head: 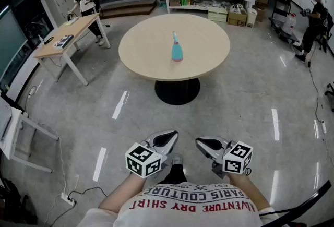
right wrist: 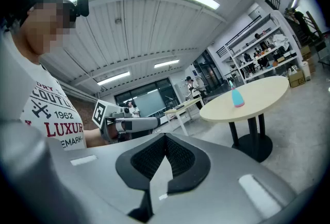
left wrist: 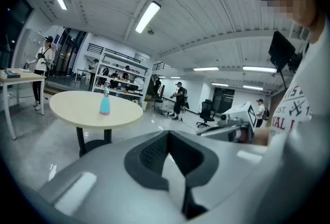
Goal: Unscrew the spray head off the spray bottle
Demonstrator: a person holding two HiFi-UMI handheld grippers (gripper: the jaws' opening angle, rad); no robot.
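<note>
Both grippers low at my waist, side by side, near each other but not touching. My left gripper: jaws pressed together, nothing between them. My right gripper: jaws together as well, empty.

Spray bottle (light blue body, spray head on top) stands upright near the middle of the round table. It is well ahead of both grippers, about in line with the gap between them. Glossy floor separates my grippers from the table.
</note>
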